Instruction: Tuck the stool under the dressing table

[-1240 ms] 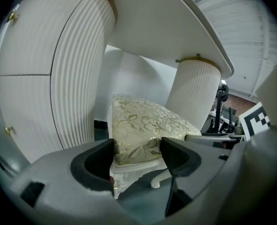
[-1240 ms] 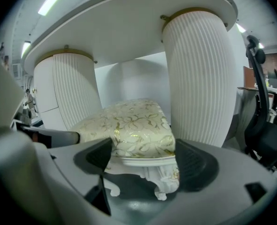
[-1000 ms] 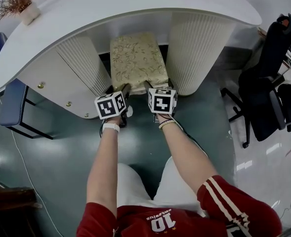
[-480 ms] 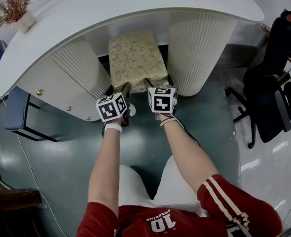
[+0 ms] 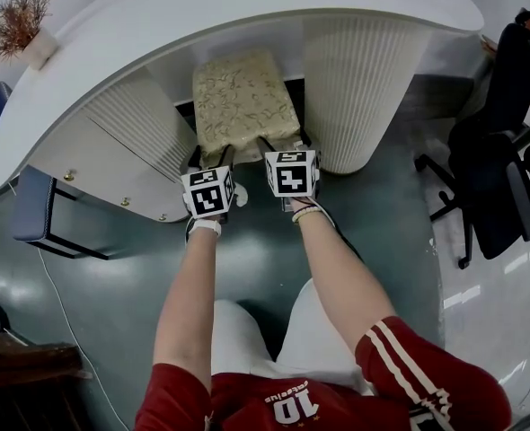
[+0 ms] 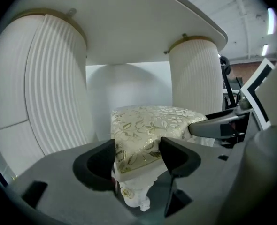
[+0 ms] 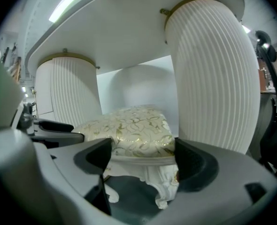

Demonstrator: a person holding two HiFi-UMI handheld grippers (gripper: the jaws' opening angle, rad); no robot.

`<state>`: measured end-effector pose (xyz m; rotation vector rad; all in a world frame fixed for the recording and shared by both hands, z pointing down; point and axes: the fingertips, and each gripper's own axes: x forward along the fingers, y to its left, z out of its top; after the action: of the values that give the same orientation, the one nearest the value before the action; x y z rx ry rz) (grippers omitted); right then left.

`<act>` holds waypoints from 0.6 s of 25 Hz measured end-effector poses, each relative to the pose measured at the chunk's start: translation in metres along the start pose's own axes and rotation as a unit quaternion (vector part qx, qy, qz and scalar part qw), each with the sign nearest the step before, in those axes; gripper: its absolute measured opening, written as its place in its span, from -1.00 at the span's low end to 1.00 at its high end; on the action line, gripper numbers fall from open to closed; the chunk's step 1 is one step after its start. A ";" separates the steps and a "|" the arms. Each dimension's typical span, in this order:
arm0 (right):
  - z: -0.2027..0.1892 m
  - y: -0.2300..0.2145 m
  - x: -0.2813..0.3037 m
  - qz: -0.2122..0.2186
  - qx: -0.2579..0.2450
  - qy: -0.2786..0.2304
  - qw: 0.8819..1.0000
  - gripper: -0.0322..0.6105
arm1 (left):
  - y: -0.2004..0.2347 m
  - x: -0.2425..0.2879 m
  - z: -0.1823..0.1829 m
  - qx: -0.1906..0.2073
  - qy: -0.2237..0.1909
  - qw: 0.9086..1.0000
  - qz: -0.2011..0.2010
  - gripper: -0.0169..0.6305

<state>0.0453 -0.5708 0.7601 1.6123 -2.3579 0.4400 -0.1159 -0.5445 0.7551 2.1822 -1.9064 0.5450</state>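
Head view: the left gripper (image 5: pixel 213 157) and right gripper (image 5: pixel 283 144) are each clamping a near corner of the stool (image 5: pixel 241 97), which is sitting partly under the dressing table (image 5: pixel 202 12). Uneven pushing is likely risking a skew into the right pedestal (image 5: pixel 350 88).

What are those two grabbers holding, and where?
The stool. The left gripper clamps its near left corner, and the right gripper clamps its near right corner.

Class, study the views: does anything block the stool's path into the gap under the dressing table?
Nothing visible does. The stool sits partly under the dressing table, between its pedestals, and the gap behind it shows no obstacle.
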 end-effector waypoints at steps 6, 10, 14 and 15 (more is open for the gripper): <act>-0.003 0.008 0.003 0.040 -0.024 -0.006 0.999 0.32 | -0.011 0.009 0.004 0.136 0.023 0.990 0.011 -0.40; -0.004 0.002 -0.004 0.038 -0.022 -0.007 0.999 0.25 | -0.008 0.004 0.006 0.070 0.013 0.997 0.005 -0.39; 0.003 0.006 -0.017 0.038 -0.026 -0.014 0.999 0.24 | -0.006 -0.005 0.005 0.030 0.018 0.999 0.003 -0.32; 0.004 0.010 -0.020 0.041 -0.033 -0.015 0.998 0.24 | -0.007 -0.007 0.001 0.015 0.022 1.000 -0.002 -0.21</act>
<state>0.0434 -0.5518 0.7476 1.5075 -2.4402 0.3520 -0.1100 -0.5374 0.7520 2.1722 -1.8830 0.6200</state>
